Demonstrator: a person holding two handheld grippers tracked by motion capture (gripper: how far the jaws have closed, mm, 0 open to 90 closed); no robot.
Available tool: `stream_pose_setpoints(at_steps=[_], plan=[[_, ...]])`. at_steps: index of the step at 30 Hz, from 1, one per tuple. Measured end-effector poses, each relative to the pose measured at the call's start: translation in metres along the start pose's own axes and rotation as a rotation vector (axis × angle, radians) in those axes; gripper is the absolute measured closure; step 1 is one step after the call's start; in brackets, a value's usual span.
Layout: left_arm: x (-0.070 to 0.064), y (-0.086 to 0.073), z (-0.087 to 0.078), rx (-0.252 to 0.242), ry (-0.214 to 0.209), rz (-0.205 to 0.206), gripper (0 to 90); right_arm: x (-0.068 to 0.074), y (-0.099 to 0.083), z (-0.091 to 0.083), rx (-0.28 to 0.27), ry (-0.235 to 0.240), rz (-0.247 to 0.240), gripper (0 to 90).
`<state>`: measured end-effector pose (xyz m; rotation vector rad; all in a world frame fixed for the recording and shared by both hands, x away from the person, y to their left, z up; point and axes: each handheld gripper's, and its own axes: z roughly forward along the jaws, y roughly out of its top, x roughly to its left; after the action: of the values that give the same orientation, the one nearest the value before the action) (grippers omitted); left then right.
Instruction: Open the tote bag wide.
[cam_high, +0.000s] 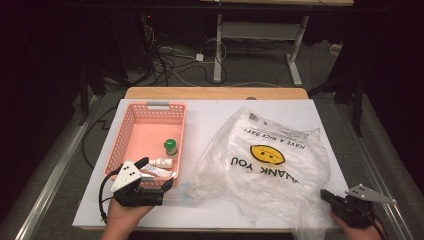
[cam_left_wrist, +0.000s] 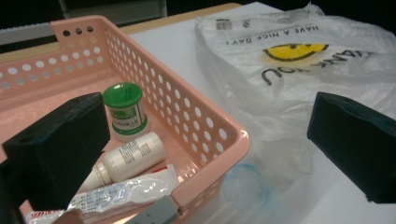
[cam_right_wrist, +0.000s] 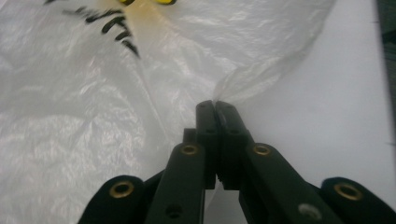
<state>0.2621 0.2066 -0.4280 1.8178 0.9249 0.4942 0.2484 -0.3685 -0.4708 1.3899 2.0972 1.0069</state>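
From the high view, a pink perforated basket (cam_high: 131, 131) sits on the left half of the white table (cam_high: 210, 112), holding a green-capped jar (cam_high: 171, 146), a small white bottle (cam_high: 162, 162) lying on its side and a flat tube (cam_high: 159, 172) nearest the near wall. The left gripper (cam_high: 156, 173) hovers over the basket's near right corner with its jaws spread. To the right lies a crumpled clear plastic bag (cam_high: 265, 165) printed with a yellow smiley face and "THANK YOU", its edge just beside the basket. The right gripper (cam_high: 325, 196) meets the bag's near right edge. In the left gripper view, the two black jaws stand wide apart, one over the basket's inside and one over the bag (cam_left_wrist: 299, 79); the basket's corner wall (cam_left_wrist: 210, 135) stands between the jar (cam_left_wrist: 123, 109), bottle (cam_left_wrist: 126, 161), tube (cam_left_wrist: 116, 193) and the bag. A faint blue round shape (cam_left_wrist: 247, 186) shows through the plastic just outside that corner. In the right gripper view, the jaws are pressed together, pinching a gathered fold of the bag (cam_right_wrist: 93, 102) at their tips, with bare white table (cam_right_wrist: 336, 102) to one side.
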Motion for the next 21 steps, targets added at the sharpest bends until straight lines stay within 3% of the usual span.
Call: stream_pose_setpoints(at_steps=[2,3,6,8,11,13,15,17,18,21], plan=[[0.000,0.001,0.000,0.019,-0.028,-0.011,0.0,0.003,0.000,0.000,0.002,0.012,-0.009,80.2],[0.000,0.001,0.001,0.028,-0.027,-0.018,0.0,0.004,0.003,-0.003,-0.012,0.020,-0.017,71.3],[-0.002,0.002,-0.001,0.036,-0.048,-0.018,0.0,0.001,0.010,-0.013,-0.077,0.000,-0.012,57.8],[-0.003,0.001,-0.002,0.028,-0.051,-0.014,0.0,-0.001,0.013,-0.015,-0.095,-0.007,-0.012,55.2],[-0.003,0.000,-0.001,0.028,-0.050,-0.010,0.0,-0.015,0.030,-0.011,-0.120,-0.031,-0.008,50.4],[-0.003,-0.001,-0.001,0.026,-0.045,-0.011,0.0,-0.036,0.049,0.005,-0.130,-0.044,0.023,45.8],[-0.003,-0.001,-0.001,0.022,-0.040,-0.013,0.0,-0.043,0.055,0.014,-0.114,-0.047,0.032,43.9],[-0.002,-0.001,-0.001,0.019,-0.039,-0.015,0.0,-0.060,0.069,0.042,-0.077,-0.054,0.065,37.9],[-0.001,-0.001,-0.001,0.017,-0.037,-0.017,0.0,-0.060,0.069,0.042,-0.077,-0.054,0.065,37.9],[0.001,-0.002,-0.002,0.011,-0.037,-0.030,0.0,-0.071,0.081,0.068,-0.052,-0.042,0.090,31.7]])
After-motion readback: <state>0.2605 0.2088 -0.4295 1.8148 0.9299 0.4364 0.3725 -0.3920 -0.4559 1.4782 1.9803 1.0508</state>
